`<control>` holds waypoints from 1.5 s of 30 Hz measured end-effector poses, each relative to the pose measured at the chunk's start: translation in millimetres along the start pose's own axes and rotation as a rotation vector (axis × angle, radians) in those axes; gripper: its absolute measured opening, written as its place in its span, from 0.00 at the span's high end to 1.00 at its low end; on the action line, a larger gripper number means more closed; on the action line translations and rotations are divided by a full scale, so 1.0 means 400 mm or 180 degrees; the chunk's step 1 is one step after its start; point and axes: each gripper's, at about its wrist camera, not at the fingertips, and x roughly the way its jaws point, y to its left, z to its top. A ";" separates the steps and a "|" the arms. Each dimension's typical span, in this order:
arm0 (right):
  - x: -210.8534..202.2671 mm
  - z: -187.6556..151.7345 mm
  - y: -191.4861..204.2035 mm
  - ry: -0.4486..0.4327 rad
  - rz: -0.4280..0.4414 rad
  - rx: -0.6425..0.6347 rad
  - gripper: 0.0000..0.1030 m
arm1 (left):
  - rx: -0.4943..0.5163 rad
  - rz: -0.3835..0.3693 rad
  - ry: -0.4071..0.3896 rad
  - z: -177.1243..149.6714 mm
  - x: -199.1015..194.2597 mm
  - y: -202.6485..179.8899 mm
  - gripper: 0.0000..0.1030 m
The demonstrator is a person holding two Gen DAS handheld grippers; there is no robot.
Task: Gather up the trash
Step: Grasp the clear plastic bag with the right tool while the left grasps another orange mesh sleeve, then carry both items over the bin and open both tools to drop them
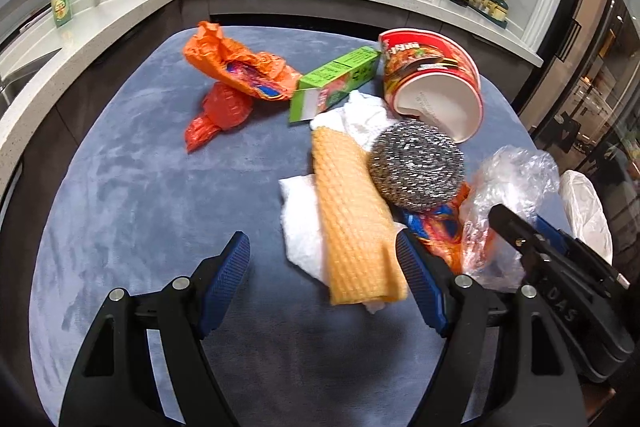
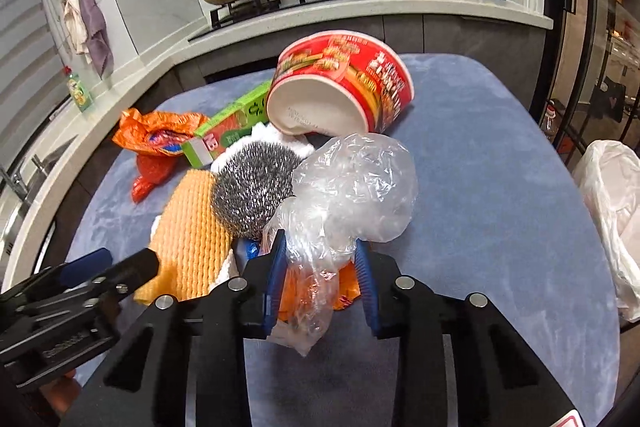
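The clear plastic bag (image 2: 352, 183) was caught low down, at its crumpled neck, between the narrowed jaws of the right gripper (image 2: 322, 283); the blue pads were pressed into the film on both sides, most likely because the puffed upper part offered nothing firm to pinch. The bag was found just right of the steel scourer (image 2: 254, 183), the landmark at the heart of the heap on the blue-covered bench (image 2: 500, 167). Behind the scourer, the red noodle cup (image 2: 344, 83) was tipped on its side. Left of the scourer, an orange cloth (image 1: 354, 223) was draped over white tissue. Well left of the scourer, orange wrappers (image 1: 236, 67) were scattered. The left gripper (image 1: 322, 283) was held wide open with nothing between its jaws, apparently kept ready beside the cloth. Far right of the scourer, a white bag (image 2: 612, 211) was hung at the bench edge, presumably for receiving the rubbish.
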 end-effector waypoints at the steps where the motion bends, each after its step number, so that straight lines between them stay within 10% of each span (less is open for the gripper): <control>1: -0.012 0.002 -0.006 -0.0033 0.0001 0.0017 0.70 | 0.0009 -0.0014 -0.0002 0.001 0.002 -0.007 0.31; 8: -0.075 0.018 -0.076 -0.0182 -0.0033 0.0217 0.70 | 0.0078 -0.0032 0.0064 0.003 0.035 -0.036 0.40; 17: -0.095 0.000 -0.131 -0.0171 -0.0126 0.0331 0.69 | 0.0071 -0.0148 0.0146 -0.008 0.057 -0.049 0.77; 45: -0.265 0.018 -0.204 -0.0592 -0.0042 0.0443 0.69 | 0.0252 -0.0542 -0.0565 0.050 -0.224 -0.132 0.80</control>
